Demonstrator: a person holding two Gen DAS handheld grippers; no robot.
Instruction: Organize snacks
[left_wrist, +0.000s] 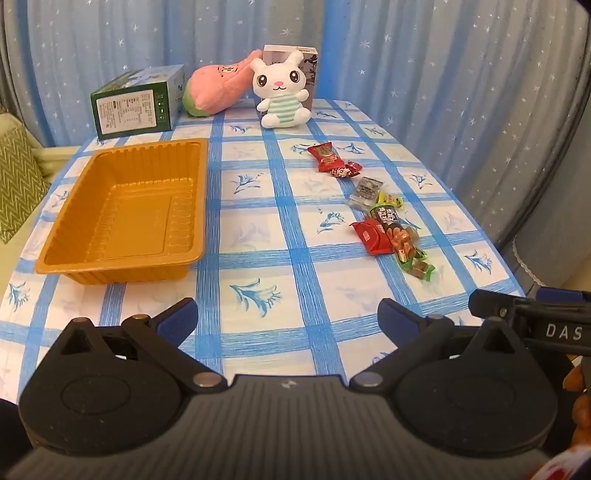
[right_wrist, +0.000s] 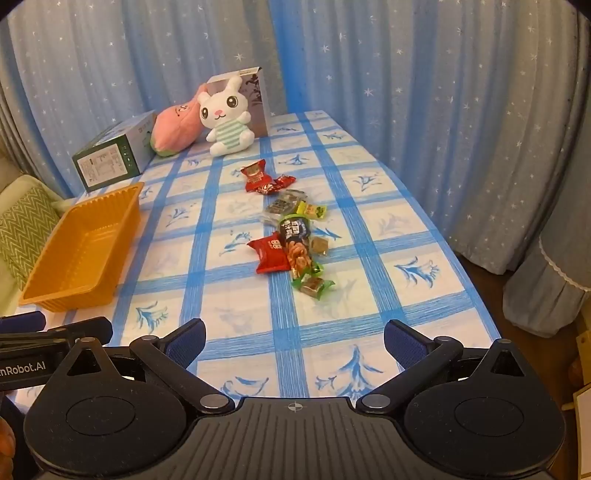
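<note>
An orange plastic tray lies empty on the left of the blue checked tablecloth. Several wrapped snacks are strewn in a line on the right: a red packet, a clear-wrapped sweet, a long nut bar, another red packet and a green-wrapped candy. My left gripper hovers open near the table's front edge, nothing between its fingers. My right gripper is open too, empty, short of the snacks.
At the far end stand a green box, a pink plush, a white rabbit toy and a grey box behind it. Blue starred curtains surround the table. A green cushion lies left.
</note>
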